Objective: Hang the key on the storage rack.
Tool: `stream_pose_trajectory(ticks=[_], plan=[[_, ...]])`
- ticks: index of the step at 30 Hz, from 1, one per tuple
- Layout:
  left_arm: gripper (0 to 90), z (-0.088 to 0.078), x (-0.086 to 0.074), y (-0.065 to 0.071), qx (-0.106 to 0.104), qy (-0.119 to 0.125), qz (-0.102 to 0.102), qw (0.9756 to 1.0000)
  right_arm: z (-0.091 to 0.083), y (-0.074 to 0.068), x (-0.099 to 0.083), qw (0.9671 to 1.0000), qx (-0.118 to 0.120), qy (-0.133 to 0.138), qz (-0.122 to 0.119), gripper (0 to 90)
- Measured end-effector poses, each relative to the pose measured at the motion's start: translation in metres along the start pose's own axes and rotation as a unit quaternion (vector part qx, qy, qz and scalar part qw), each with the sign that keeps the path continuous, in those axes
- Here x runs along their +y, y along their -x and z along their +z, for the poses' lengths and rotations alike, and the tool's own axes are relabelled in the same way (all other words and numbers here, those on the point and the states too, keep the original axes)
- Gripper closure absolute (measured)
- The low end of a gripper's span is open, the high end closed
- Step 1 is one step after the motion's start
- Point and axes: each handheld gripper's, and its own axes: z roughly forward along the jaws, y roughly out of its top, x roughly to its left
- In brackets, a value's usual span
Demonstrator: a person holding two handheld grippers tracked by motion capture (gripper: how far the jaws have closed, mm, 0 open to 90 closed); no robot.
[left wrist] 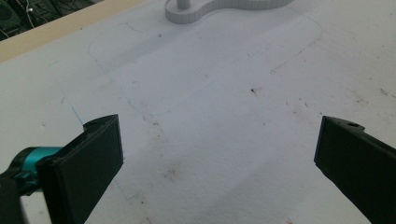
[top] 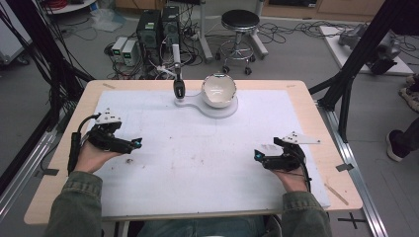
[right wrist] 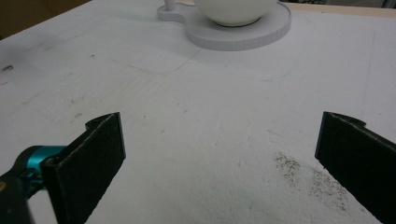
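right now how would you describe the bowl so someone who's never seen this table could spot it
Start from the white mat that covers most of the wooden table, and look to the middle of its far edge. A flat white base lies there, and the bowl sits on its round end. It is white, glossy and tipped on its side, unlike the slim dark upright piece beside it.

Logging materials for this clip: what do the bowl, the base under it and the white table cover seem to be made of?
The bowl looks like glazed ceramic: white, smooth and glossy, with a dark rim line, though hard plastic is possible. The base looks like matte white foam board or plastic, with a flat top and a finely ridged cut edge. The table cover looks like white foam sheet: grainy, dull, stained and pencil-marked.
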Motion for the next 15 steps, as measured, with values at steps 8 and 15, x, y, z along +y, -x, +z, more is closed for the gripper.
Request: stream_pose_trajectory(ticks=[8, 15], plan=[[1.7, -0.004, -0.020, -0.003, 0.007, -0.009, -0.007, 0.9999, 0.000, 0.000, 0.000, 1.0000, 0.000, -0.001, 0.001, 0.6], [1.7, -0.007, -0.037, -0.004, 0.012, -0.005, -0.019, 0.9997, 0.000, 0.000, 0.000, 1.0000, 0.002, 0.001, 0.000, 0.6]])
